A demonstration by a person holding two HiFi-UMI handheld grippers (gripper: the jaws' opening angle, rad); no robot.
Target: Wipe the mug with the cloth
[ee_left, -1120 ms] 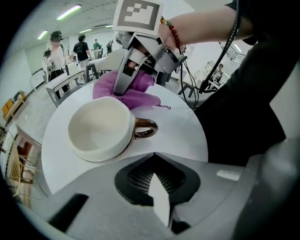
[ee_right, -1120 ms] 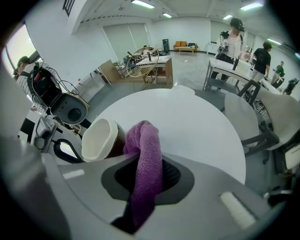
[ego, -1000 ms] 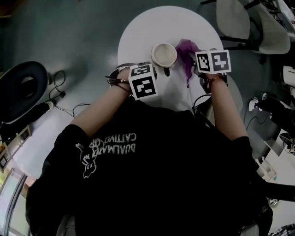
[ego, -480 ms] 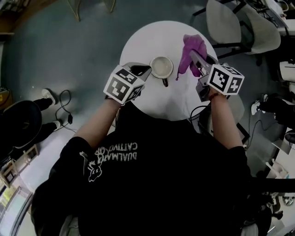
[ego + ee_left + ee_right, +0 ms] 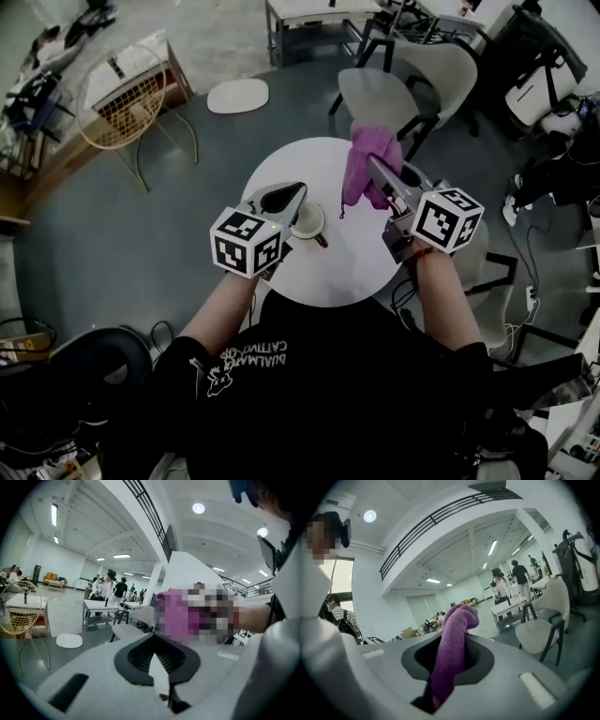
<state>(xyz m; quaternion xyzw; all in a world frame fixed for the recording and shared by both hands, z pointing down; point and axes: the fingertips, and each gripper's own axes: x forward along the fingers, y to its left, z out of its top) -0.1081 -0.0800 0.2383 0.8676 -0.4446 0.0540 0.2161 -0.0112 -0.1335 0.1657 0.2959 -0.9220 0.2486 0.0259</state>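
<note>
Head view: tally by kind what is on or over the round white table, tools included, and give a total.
mug: 1
cloth: 1
tool: 2 (left tool, right tool)
total: 4

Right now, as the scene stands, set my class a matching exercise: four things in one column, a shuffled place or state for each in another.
Things:
1 mug
2 purple cloth
3 round table
4 chair

Places or states:
a stands empty beyond the table
b clamped in the right gripper
c white, lying below the mug
d gripped by the left gripper

Pairs: 1-d, 2-b, 3-c, 4-a.
</note>
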